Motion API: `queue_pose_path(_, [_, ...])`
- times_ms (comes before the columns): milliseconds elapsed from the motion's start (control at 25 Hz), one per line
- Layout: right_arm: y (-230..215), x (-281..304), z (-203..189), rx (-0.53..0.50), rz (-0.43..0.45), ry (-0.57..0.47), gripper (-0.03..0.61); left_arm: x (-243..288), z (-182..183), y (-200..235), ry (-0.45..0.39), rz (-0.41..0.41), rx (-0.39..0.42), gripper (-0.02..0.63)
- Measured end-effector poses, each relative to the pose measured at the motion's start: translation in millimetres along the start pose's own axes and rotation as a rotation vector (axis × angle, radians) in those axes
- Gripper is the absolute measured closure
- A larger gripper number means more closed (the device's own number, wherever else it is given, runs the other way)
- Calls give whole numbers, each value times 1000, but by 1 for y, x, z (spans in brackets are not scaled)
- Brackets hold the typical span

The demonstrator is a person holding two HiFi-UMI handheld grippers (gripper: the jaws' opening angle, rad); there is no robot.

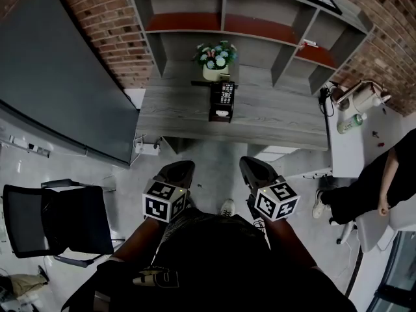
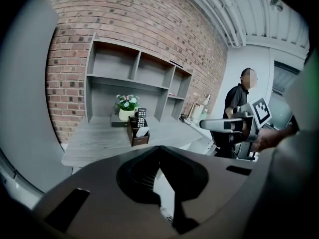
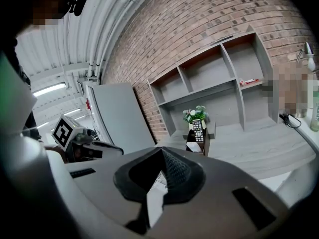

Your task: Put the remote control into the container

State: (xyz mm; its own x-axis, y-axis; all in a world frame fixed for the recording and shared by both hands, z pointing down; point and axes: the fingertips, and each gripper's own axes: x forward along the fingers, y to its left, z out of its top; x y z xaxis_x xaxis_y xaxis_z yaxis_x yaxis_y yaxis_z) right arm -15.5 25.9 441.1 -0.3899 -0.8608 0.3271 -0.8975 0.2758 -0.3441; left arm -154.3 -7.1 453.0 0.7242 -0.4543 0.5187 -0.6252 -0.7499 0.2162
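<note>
"One container in the head view?"

"Yes. A dark wooden organiser (image 1: pixel 214 106) stands on a grey desk (image 1: pixel 286 122). The remote control (image 1: pixel 227 93) is upright inside it, with a white slip (image 1: pixel 222 114) in front. Behind are a brick wall (image 1: pixel 97 18) and a shelf unit (image 1: pixel 260 18). The left gripper (image 1: pixel 179 169) and right gripper (image 1: pixel 255 168) hang well short of the desk."

"Left gripper view?"

"Jaws pressed together, empty; the remote is far ahead."

"Right gripper view?"

"Jaws closed on nothing; the remote is in the organiser beyond."

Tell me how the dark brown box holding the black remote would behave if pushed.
The dark brown box looks narrow and tall, so a high push would probably tip it. The black remote stands upright above its rim, likely making it top-heavy. The grey wooden table looks smooth, so a low push may slide it.
</note>
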Motion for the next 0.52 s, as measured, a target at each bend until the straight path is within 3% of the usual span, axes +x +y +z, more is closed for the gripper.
queue_pose_path(520, [9,7,-4,-6,-55,0,572,-1,2,18,10,-47,31,607])
